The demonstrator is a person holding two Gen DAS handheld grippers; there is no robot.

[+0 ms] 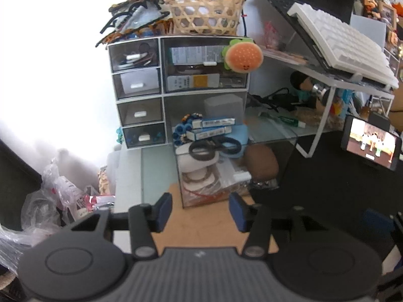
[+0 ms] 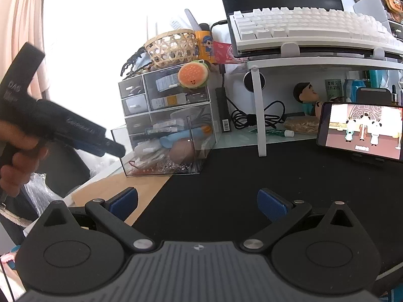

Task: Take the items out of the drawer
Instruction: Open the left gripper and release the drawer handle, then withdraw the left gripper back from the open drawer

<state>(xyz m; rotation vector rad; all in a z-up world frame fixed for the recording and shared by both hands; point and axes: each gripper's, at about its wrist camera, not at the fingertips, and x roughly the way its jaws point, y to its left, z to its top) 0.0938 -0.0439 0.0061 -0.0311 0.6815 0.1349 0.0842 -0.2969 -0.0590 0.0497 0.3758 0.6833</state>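
A clear drawer [image 1: 180, 176] stands pulled out of the lower right bay of a white drawer unit [image 1: 163, 93]. It holds black-handled scissors [image 1: 214, 148], slim white-and-blue boxes [image 1: 214, 127], blue beads [image 1: 180, 132] and tape rolls below. My left gripper [image 1: 200, 207] hovers just in front of the drawer's near wall, jaws open and empty. From the right wrist view, the left gripper [image 2: 110, 147] points at the drawer [image 2: 156, 170] from the left, held by a hand [image 2: 15, 166]. My right gripper [image 2: 197, 201] is open and empty over the black mat [image 2: 239, 171].
A woven basket [image 1: 205, 12] and hair clips sit on the unit, with a burger plush [image 1: 243, 56] on its front. A white keyboard [image 2: 302, 27] rests on a white stand [image 2: 259, 115]. A phone [image 2: 362, 130] plays video at right. Plastic bags [image 1: 55, 196] lie at left.
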